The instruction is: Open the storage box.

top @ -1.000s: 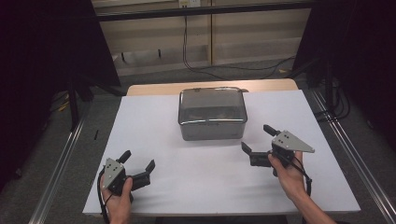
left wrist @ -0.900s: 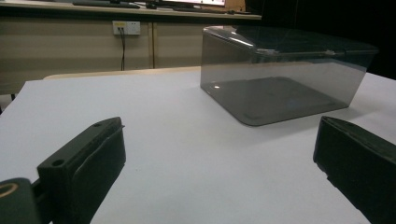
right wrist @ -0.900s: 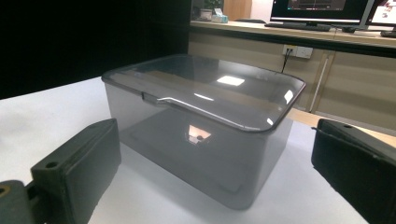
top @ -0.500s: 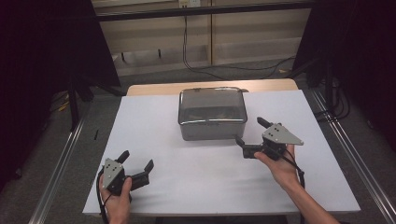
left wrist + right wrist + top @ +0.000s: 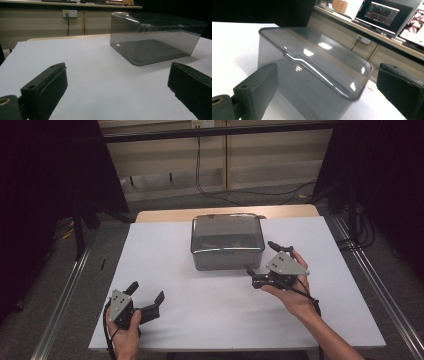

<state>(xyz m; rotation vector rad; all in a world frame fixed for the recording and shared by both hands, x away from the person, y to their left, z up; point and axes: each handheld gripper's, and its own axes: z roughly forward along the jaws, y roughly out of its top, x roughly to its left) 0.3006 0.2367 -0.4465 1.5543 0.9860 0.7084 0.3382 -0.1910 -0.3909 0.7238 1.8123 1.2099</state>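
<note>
Fingers of the right gripper are spread wide, just beside the grey lidded box's corner; the left gripper rests released on the bench.

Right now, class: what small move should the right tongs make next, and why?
Probably ease the right tongs a little further toward the grey lidded box. Their jaws stand open beside its near right corner, not yet touching, with the lid's edge between them in the right gripper view.
</note>
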